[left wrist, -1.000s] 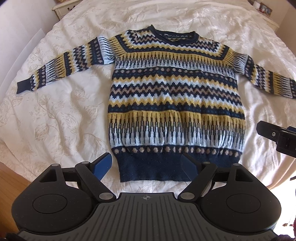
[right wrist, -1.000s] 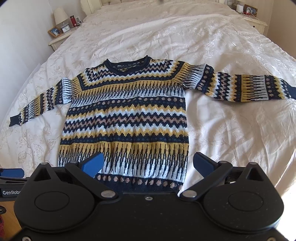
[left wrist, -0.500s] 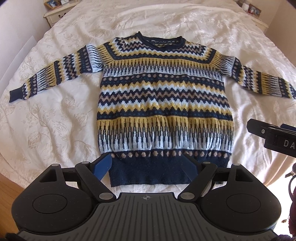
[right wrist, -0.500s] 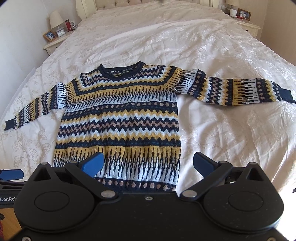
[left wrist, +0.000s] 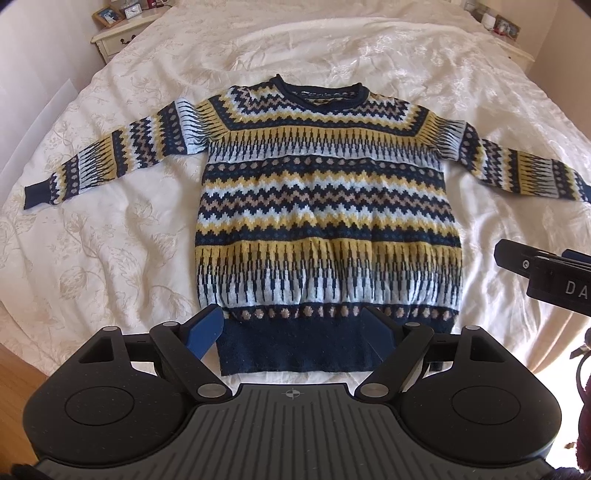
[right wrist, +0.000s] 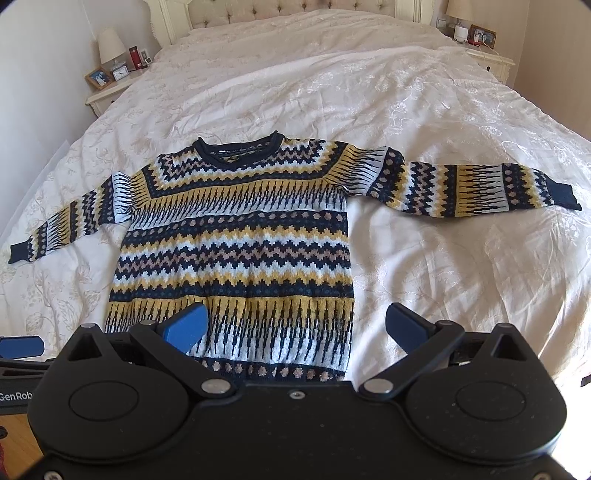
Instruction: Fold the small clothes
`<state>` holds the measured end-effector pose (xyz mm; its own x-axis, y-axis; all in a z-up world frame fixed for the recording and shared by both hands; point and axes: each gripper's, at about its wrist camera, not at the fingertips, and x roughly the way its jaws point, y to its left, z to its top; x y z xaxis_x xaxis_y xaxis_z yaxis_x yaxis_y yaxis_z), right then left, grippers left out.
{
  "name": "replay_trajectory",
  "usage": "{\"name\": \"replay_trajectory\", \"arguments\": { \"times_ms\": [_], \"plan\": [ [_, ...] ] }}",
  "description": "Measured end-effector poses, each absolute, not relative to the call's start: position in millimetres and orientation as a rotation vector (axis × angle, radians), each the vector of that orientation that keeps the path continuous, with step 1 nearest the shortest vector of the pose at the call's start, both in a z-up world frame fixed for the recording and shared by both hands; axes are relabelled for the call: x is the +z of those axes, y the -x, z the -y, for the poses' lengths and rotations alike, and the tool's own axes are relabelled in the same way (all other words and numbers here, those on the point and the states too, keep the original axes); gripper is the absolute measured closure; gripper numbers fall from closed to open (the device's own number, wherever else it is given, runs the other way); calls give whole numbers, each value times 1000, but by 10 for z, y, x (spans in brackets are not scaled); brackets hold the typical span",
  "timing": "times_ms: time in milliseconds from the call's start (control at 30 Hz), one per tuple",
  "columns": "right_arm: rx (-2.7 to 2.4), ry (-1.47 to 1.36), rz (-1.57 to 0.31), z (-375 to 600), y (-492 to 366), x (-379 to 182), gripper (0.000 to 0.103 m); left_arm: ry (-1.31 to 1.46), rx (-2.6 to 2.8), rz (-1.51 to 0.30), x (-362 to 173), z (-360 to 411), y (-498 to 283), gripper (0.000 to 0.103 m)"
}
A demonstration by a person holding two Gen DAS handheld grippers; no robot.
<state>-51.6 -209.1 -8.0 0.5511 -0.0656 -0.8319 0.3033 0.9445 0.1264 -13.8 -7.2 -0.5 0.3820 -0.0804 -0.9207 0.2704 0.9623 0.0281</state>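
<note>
- A patterned knit sweater (left wrist: 328, 206) lies flat, front side up, on a bed (left wrist: 110, 236) covered with a cream floral bedspread; its navy hem is toward the foot edge of the bed and its collar points toward the headboard (right wrist: 291, 11).
- Both sleeves are stretched out sideways, one toward each side edge of the bed, with the navy cuffs at the far ends.
- The sweater carries bands of navy, mustard yellow, pale blue and tan in zigzags and spikes.
- The left gripper (left wrist: 293, 332) hangs above the foot edge of the bed, over the navy hem band; its jaws are spread wide and hold nothing, the blue pads well apart.
- The right gripper (right wrist: 295, 325) hangs over the lower part of the sweater, toward its right side; its jaws are likewise spread wide and empty.
- In the left wrist view part of the right gripper shows at the right edge, beside the sweater's right side seam.
- A bedside stand (right wrist: 107, 94) by the head of the bed holds a lamp (right wrist: 110, 48), a small clock and a framed picture; a second stand (right wrist: 491, 61) sits at the opposite side.
</note>
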Motion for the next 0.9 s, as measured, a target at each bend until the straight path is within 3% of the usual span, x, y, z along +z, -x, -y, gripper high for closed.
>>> {"name": "replay_trajectory", "arguments": {
  "times_ms": [900],
  "plan": [
    [-212, -300, -970, 2131, 569, -121, 1, -181, -168, -1124, 30, 69, 151, 22]
  ]
}}
